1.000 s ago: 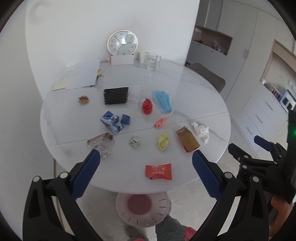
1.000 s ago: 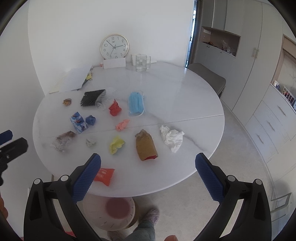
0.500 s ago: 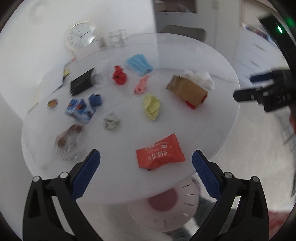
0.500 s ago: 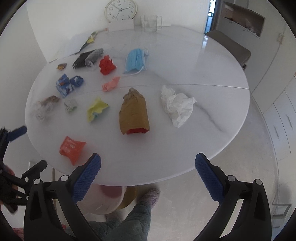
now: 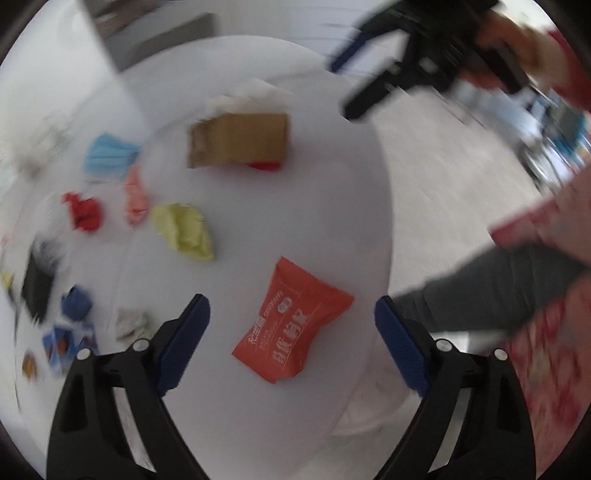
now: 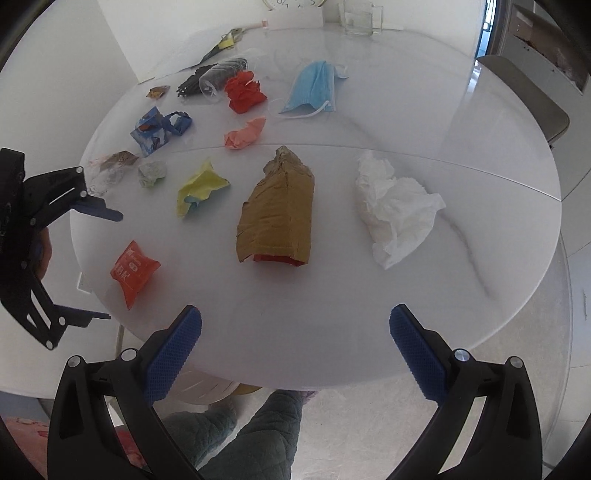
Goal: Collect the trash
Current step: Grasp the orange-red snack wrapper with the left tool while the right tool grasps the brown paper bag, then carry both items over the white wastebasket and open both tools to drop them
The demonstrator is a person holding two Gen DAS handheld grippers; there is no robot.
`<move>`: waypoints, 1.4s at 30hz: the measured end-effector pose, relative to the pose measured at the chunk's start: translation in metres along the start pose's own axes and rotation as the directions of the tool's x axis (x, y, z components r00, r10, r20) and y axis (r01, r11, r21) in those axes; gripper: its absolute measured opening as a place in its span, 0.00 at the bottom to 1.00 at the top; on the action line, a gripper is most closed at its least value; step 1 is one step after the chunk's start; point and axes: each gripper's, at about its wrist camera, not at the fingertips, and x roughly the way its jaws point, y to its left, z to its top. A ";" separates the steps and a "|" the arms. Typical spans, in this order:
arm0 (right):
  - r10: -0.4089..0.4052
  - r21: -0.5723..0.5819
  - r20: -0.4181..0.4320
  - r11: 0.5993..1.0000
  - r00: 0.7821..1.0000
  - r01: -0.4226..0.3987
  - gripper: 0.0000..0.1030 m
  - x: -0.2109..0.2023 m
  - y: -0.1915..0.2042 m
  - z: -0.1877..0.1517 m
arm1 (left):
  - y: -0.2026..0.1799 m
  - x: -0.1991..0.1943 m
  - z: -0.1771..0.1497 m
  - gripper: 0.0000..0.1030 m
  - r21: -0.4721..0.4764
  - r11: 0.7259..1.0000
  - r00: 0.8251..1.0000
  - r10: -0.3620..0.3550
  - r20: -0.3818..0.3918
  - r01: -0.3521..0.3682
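Observation:
Trash lies scattered on a round white table (image 6: pixel 332 325). My left gripper (image 5: pixel 291 332) is open just above an orange snack packet (image 5: pixel 291 325), which also shows in the right wrist view (image 6: pixel 133 268). My right gripper (image 6: pixel 295 343) is open and empty at the table's near edge, in front of a brown paper bag (image 6: pixel 279 210) and a white crumpled tissue (image 6: pixel 397 210). A yellow crumpled paper (image 6: pixel 199 186), a pink wad (image 6: pixel 245 133), a red wad (image 6: pixel 245 90) and a blue face mask (image 6: pixel 314 88) lie farther back.
A blue wrapper (image 6: pixel 153 129), a clear plastic cup (image 6: pixel 221 79), a black piece (image 6: pixel 192 79) and a glass (image 6: pixel 360 16) are on the far side. A white bin (image 6: pixel 207 387) stands under the table. A chair (image 6: pixel 524 96) is at the right.
Both grippers have moved down and closer to the table. The left one has swung over the orange packet, and its view is blurred. Both stay open.

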 end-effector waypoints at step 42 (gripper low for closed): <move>-0.044 -0.027 -0.107 0.999 0.993 0.041 0.45 0.083 0.026 0.074 | -0.044 -0.067 -0.053 0.36 -0.838 0.531 0.984 0.172 -0.039 -0.126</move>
